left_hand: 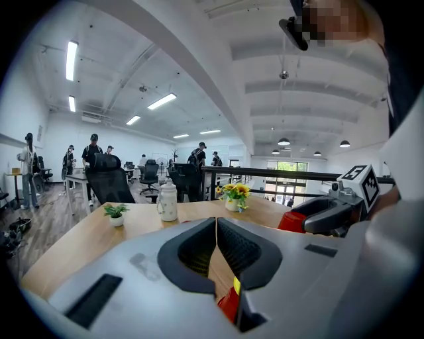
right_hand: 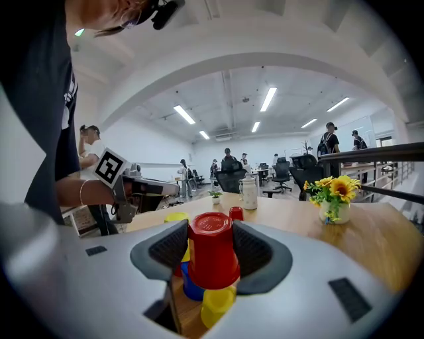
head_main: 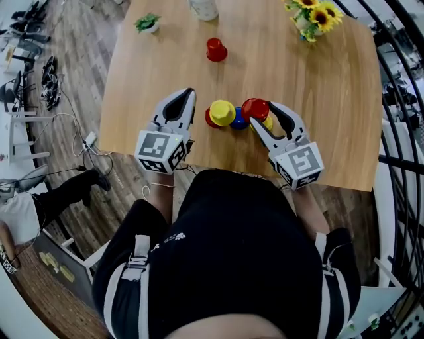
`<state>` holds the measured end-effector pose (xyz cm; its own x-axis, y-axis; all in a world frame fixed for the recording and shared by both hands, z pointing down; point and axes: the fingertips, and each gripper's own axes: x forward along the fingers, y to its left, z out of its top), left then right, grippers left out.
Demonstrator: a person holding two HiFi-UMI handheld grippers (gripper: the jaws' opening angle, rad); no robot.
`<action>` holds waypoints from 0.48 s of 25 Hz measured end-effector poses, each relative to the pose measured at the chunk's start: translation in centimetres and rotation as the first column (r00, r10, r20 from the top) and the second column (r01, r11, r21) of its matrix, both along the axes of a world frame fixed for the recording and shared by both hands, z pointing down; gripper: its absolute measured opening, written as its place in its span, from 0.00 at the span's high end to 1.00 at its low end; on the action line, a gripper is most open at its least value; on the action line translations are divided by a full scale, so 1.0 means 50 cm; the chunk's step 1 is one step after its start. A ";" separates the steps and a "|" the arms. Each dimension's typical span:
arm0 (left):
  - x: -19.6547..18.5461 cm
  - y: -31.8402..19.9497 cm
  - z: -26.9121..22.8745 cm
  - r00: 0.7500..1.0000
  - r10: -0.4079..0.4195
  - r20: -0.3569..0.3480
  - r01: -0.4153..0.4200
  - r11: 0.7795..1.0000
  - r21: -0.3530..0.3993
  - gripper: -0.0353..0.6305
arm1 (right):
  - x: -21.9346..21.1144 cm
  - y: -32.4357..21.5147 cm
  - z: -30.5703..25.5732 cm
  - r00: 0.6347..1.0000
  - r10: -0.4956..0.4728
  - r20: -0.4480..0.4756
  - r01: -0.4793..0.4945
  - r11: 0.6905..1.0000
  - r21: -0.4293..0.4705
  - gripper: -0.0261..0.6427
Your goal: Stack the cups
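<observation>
We look down on a wooden table. At its far edge a vase holds sunflowers, a small white pot holds a green plant, and a white jug stands between them; what the jug contains we cannot tell. A far red cup sits upside down by itself, nearer the middle. At the near edge is a tight cluster of upturned cups: a yellow cup stacked on a lower red cup, a blue cup touching that stack, and a second yellow cup just beyond. The right gripper has its fingers closed on the held red cup — base up, one finger against each side of its wall. This cup sits just above the blue cup and the second yellow cup; whether it touches them we cannot tell. The left gripper lies just beside the cluster, its fingers pressed together with nothing between them.
</observation>
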<state>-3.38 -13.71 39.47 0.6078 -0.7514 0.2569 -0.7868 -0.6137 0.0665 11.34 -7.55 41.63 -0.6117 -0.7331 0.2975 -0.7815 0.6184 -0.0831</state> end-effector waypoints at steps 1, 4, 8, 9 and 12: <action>-0.002 0.004 -0.001 1.000 -0.003 0.000 0.003 1.000 0.002 0.92 | -0.002 0.004 0.003 1.000 -0.002 -0.005 0.002 1.000 -0.003 0.64; -0.007 0.012 -0.002 1.000 -0.011 -0.002 0.011 1.000 0.006 0.92 | -0.007 0.010 0.011 1.000 -0.007 -0.012 0.007 1.000 -0.012 0.64; -0.014 0.025 0.002 1.000 -0.023 -0.003 0.023 1.000 0.004 0.92 | -0.008 0.013 0.025 1.000 -0.009 -0.014 0.009 1.000 -0.020 0.64; -0.015 0.029 0.003 1.000 -0.026 -0.004 0.026 1.000 0.003 0.92 | -0.009 0.014 0.029 1.000 -0.008 -0.015 0.008 1.000 -0.022 0.64; -0.025 0.038 0.005 0.999 -0.035 -0.006 0.035 0.999 0.000 0.92 | -0.014 0.016 0.038 1.000 -0.008 -0.027 0.008 1.000 -0.027 0.64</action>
<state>-4.64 -11.83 39.74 0.5826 -0.7724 0.2529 -0.8074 -0.5857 0.0712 10.63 -6.74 43.52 -0.6090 -0.7197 0.3334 -0.7787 0.6224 -0.0790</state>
